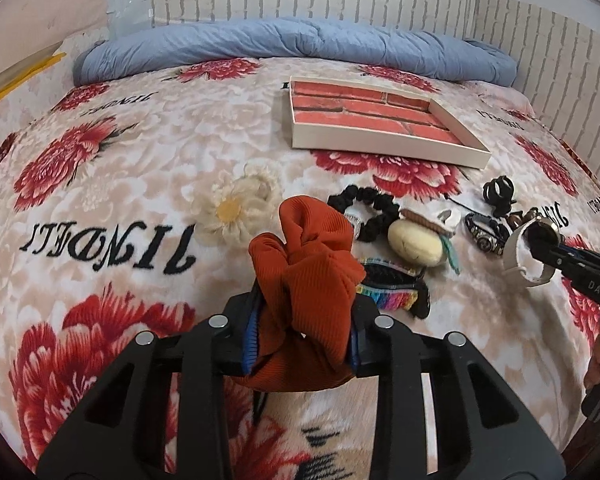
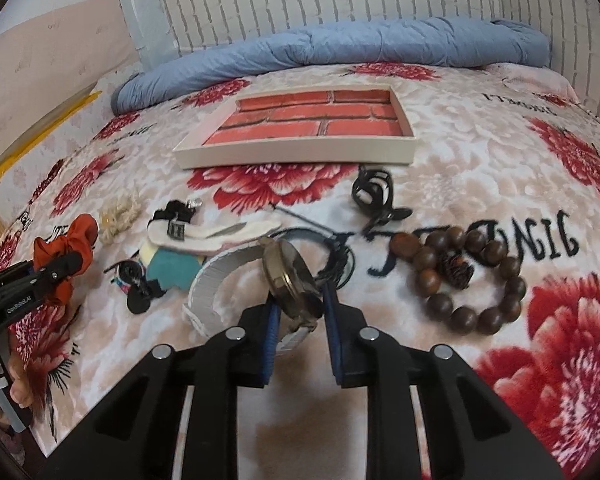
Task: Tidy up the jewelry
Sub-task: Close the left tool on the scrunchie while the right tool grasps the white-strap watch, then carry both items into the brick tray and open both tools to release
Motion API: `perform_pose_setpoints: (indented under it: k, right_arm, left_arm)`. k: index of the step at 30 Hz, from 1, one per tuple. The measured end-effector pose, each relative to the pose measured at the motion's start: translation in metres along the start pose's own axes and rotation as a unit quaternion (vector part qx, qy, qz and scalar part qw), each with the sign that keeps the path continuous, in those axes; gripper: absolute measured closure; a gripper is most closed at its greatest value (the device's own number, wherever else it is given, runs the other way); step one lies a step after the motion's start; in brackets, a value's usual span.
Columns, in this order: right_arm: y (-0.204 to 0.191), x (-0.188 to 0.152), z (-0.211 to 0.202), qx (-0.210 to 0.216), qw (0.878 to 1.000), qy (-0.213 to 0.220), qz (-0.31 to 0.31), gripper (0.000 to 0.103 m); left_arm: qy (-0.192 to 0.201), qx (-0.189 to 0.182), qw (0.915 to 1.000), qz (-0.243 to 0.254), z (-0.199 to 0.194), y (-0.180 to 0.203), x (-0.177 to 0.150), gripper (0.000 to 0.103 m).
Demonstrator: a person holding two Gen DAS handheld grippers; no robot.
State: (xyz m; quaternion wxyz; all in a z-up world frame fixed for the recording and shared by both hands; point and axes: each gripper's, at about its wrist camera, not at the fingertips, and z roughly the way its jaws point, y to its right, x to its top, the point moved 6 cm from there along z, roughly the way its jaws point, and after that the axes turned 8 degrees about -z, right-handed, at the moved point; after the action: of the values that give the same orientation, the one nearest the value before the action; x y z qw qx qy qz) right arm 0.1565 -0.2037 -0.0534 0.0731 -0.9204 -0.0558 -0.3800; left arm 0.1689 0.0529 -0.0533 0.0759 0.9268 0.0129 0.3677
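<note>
Floral bedspread (image 1: 120, 208), left tool (image 1: 300, 332) clamping rust scrunchie (image 1: 304, 256), right tool (image 2: 300, 320) clamping watch (image 2: 288, 276)

Bare blanket (image 2: 460, 184) before the tray (image 2: 300, 152); jewelry clutter (image 2: 228, 236) nearer

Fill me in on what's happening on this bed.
A person is sorting accessories with two handheld grippers. The left gripper is clamped on a rust-orange scrunchie, the right gripper on a white-strapped watch. The brick-lined tray is empty; a wooden bead bracelet, black scrunchie and other pieces lie on the floral blanket.
</note>
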Motion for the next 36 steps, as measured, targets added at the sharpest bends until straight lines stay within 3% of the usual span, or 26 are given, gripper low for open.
perform_pose_setpoints:
  k: [7,19,27,36]
  right_arm:
    - [0.022,0.03,-0.003,-0.015,1.0,0.009,0.011,0.081]
    - [0.064,0.119,0.017,-0.033,0.999,0.033,0.025,0.081]
    - [0.088,0.181,0.069,-0.039,0.999,0.032,0.019,0.081]
    - [0.104,0.211,0.157,-0.043,0.999,-0.004,0.011,0.081]
  left_arm:
    - [0.005,-0.01,0.9999,0.005,0.008,0.01,0.027,0.072]
    - [0.014,-0.026,0.9995,0.012,0.045,0.036,0.114,0.072]
    - [0.014,-0.024,0.9994,0.023,0.101,0.065,0.172,0.072]
    - [-0.011,-0.036,0.9992,0.016,0.174,0.081,0.217,0.072]
